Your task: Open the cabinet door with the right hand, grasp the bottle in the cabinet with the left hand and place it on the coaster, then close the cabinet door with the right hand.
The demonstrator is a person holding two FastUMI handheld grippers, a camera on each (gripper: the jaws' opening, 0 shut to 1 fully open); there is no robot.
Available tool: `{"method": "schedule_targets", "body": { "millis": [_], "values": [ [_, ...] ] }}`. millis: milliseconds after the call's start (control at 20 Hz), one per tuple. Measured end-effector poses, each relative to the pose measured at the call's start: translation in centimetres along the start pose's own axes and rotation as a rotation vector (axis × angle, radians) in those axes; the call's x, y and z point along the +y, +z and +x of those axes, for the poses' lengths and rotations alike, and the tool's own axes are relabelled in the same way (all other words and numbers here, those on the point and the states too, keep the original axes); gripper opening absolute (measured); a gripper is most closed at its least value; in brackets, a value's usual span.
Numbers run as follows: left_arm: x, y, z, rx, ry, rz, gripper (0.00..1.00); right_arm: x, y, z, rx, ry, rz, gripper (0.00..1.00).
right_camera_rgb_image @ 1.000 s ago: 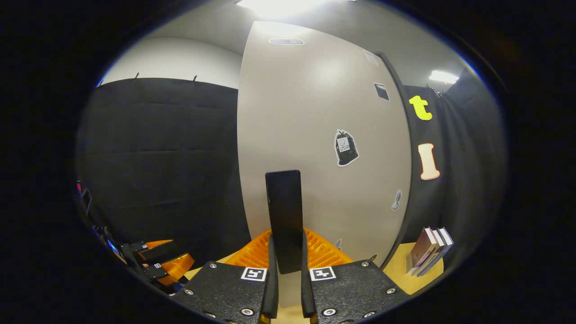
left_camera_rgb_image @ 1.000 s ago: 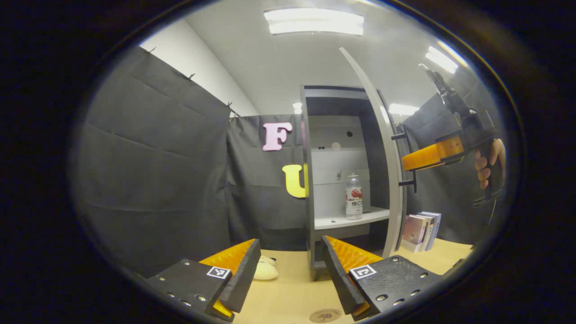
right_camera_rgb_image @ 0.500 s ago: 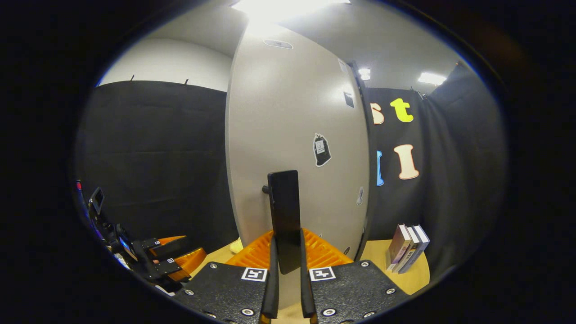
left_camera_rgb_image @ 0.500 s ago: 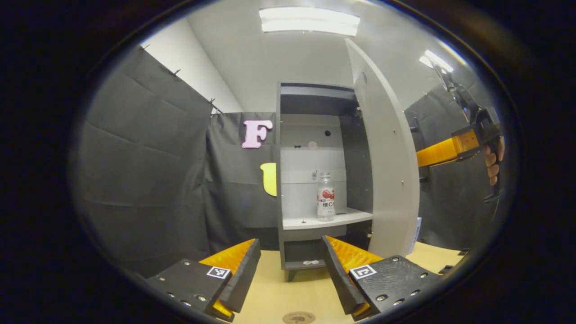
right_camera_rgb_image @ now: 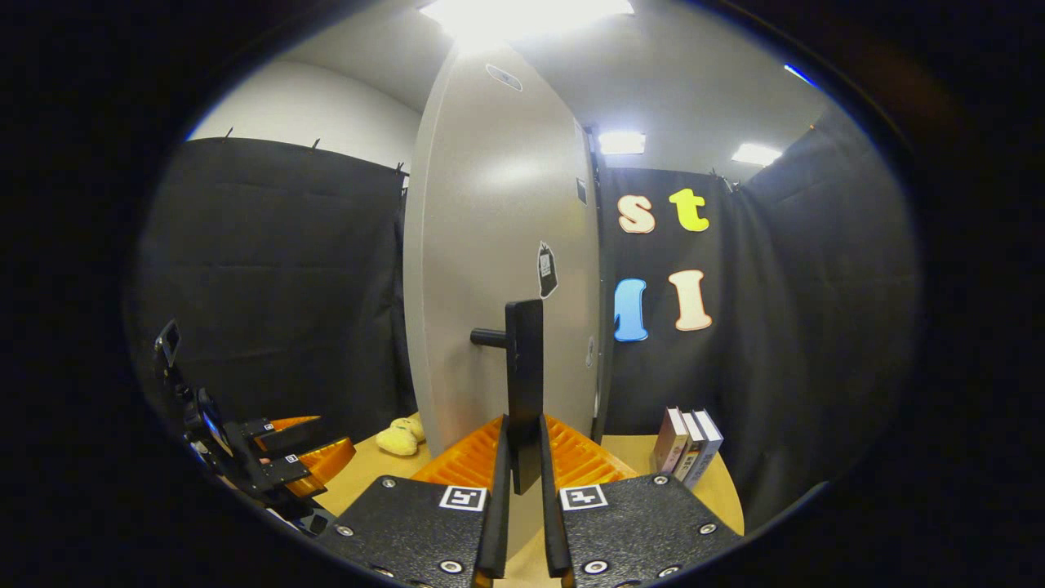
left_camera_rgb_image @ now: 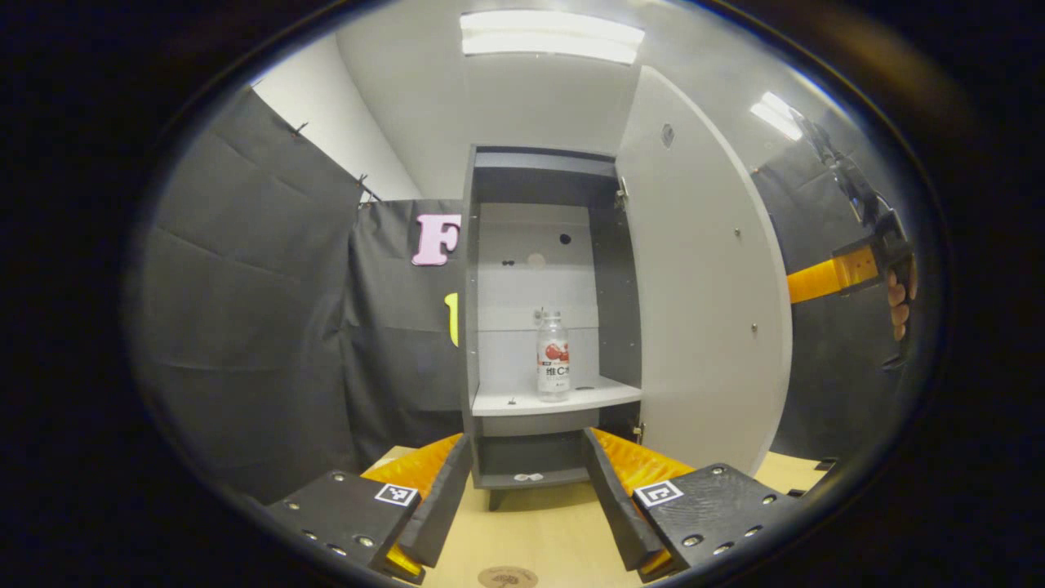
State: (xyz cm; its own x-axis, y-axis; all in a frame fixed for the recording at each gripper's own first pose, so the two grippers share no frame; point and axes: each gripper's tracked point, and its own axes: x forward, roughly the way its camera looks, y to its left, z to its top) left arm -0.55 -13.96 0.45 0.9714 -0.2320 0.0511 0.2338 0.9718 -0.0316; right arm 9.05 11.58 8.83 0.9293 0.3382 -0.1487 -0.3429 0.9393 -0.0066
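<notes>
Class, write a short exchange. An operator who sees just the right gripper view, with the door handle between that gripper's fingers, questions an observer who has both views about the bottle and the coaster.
Operator: My right gripper is shut on the handle of the door, and I see its outer face. Is the bottle inside?
Observer: Yes. In the left gripper view the bottle stands upright on the cabinet's shelf, with the doorway open in front of it.
Operator: Where is the coaster?
Observer: The coaster lies on the table in front of the cabinet, with nothing on it, close under the open left gripper.
</notes>
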Motion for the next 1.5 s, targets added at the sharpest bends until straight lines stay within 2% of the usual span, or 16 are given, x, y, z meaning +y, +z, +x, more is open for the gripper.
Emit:
{"method": "schedule_targets", "body": {
  "millis": [200, 250, 400, 450, 500, 650, 800, 850, 900, 950, 1050, 1100, 1250, 1300, 1500],
  "values": [
    [-2.3, 0.0, 0.5, 0.007, -0.014, 0.003, 0.81, -2.2, -0.3, -1.0, -0.011, -0.028, 0.013, 0.18],
    [-2.8, -0.1, 0.6, 0.008, -0.013, 0.003, 0.81, -2.7, -0.2, -1.0, -0.014, -0.033, 0.014, 0.13],
    [-4.3, 0.4, 1.3, 0.005, -0.007, 0.0, 0.84, -4.7, -0.4, -1.8, -0.027, -0.068, -0.004, 0.12],
    [-4.7, 0.5, 1.7, 0.006, -0.004, 0.0, 0.81, -5.5, -0.5, -2.0, -0.031, -0.084, -0.01, 0.12],
    [-5.2, 0.7, 2.1, 0.008, -0.007, 0.0, 0.84, -6.3, -0.6, -2.1, -0.036, -0.093, -0.013, 0.12],
    [-6.4, 1.1, 4.0, 0.013, -0.012, 0.004, 0.81, -5.7, -0.7, -2.8, -0.052, -0.02, 0.048, 0.12],
    [-6.8, 1.6, 6.6, 0.019, -0.024, -0.012, 0.78, -7.6, -1.2, -4.2, -0.081, -0.035, 0.027, 0.13],
    [-6.7, 1.8, 7.7, 0.02, -0.026, -0.018, 0.77, -8.1, -1.6, -4.5, -0.084, -0.049, 0.021, 0.22],
    [-6.6, 2.2, 8.7, 0.016, -0.027, -0.023, 0.8, -8.8, -2.0, -5.0, -0.086, -0.069, 0.021, 0.34],
    [-6.4, 2.5, 9.8, 0.011, -0.026, -0.028, 0.8, -9.7, -2.5, -5.6, -0.085, -0.099, 0.021, 0.63],
    [-6.1, 3.2, 12.1, 0.0, -0.03, -0.036, 0.84, -12.0, -3.6, -6.5, -0.077, -0.177, 0.012, 0.92],
    [-6.0, 3.3, 13.4, 0.001, -0.035, -0.042, 0.81, -13.0, -4.2, -7.1, -0.067, -0.216, 0.005, 0.95],
    [-5.4, 3.3, 17.1, 0.008, -0.054, -0.062, 0.8, -14.8, -5.7, -7.8, -0.031, -0.307, 0.001, 0.95],
    [-5.4, 3.2, 18.3, 0.01, -0.065, -0.063, 0.77, -15.3, -6.2, -8.0, -0.02, -0.335, 0.009, 0.95],
    [-5.5, 2.5, 23.1, 0.025, -0.1, -0.057, 0.77, -16.5, -7.7, -8.1, 0.003, -0.432, 0.065, 0.95]
  ]
}}
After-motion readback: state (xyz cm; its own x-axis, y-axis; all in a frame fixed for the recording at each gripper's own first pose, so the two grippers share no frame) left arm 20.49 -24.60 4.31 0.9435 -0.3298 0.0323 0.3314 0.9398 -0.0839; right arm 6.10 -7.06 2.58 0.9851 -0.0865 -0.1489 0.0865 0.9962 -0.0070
